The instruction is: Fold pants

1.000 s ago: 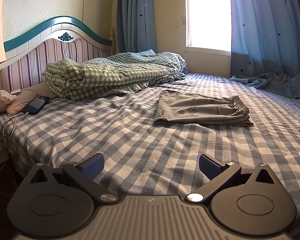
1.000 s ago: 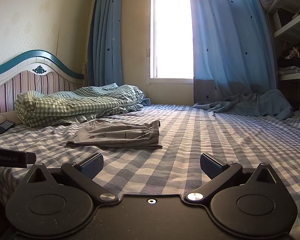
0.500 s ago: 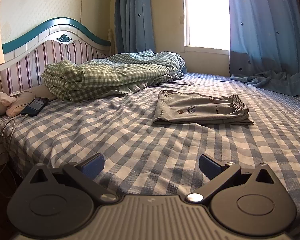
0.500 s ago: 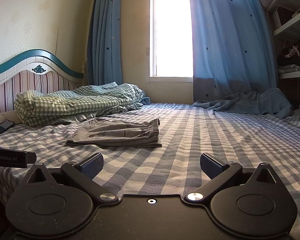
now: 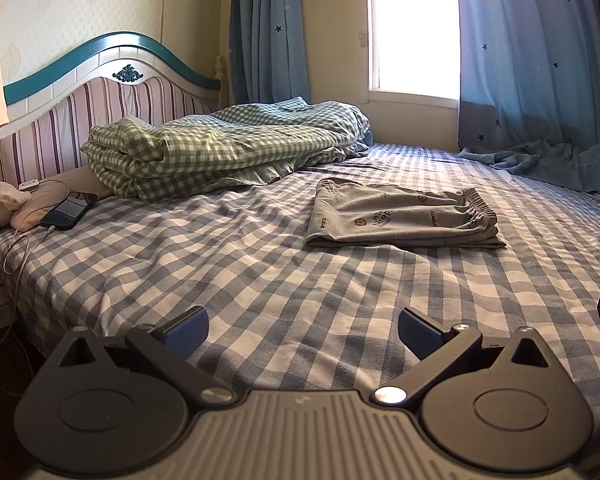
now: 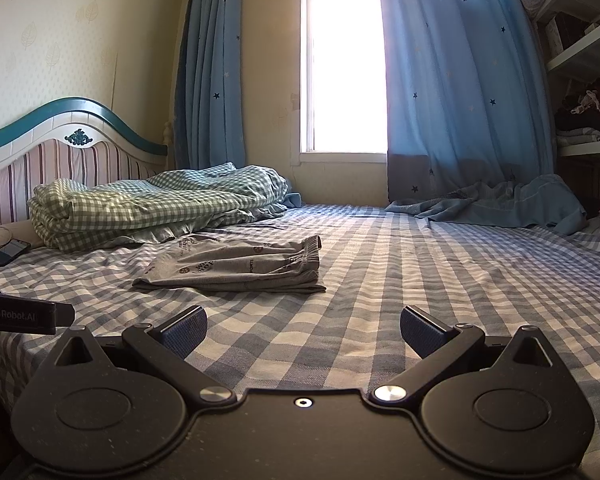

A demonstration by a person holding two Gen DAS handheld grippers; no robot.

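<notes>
Sunlight comes through the window onto a bed (image 5: 220, 264) with a blue checked sheet. Grey pants (image 5: 400, 216) lie flat in the middle of it, already folded into a small shape, near a green checked blanket (image 5: 220, 148). Both the left tongs (image 5: 302, 330) and the right tongs (image 6: 303, 330) are wide apart, holding nothing, well back from the pants. Grabbing just the top layer could pull the fold open. Pinching the sheet too could drag it along.

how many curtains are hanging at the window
2. A blue star-print curtain hangs left of the bright window; a second blue star-print curtain hangs right, its hem pooled on the bed.
</notes>
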